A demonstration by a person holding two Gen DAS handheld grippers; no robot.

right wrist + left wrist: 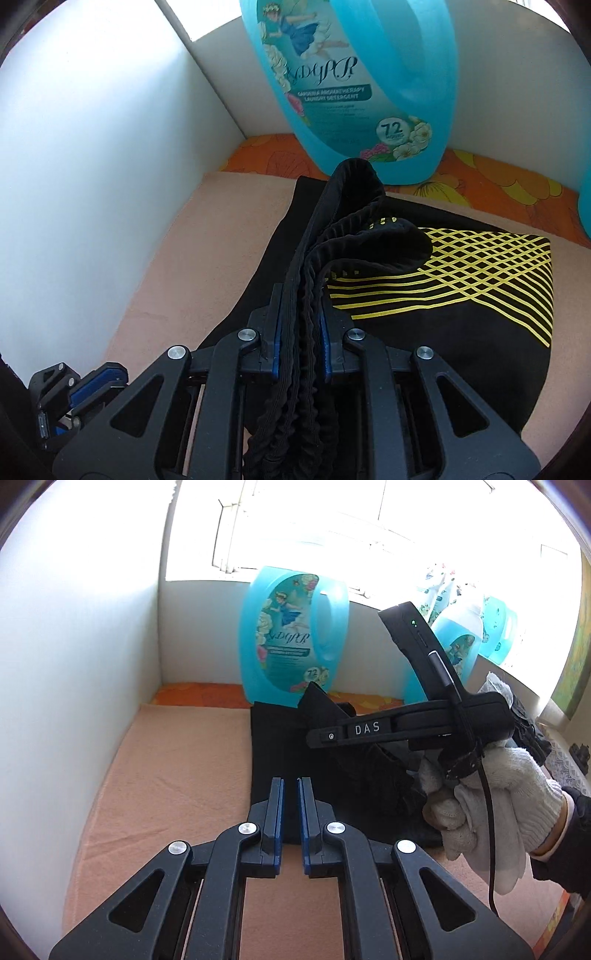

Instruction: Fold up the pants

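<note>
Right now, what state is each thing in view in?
Left tool: shut, nothing between its pads.
Right tool: shut on the waistband.
Waistband: bunched, lifted off the towel.
Pants: black with yellow lines, lying partly folded on the towel.
Towel: spread flat.
Detergent jug: upright behind the pants.

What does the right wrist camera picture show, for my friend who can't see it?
The right tongs pinch the bunched elastic waistband of black pants with a yellow criss-cross pattern, lying on a peach towel. Behind stands a big blue laundry detergent jug, in a white-walled corner.
</note>
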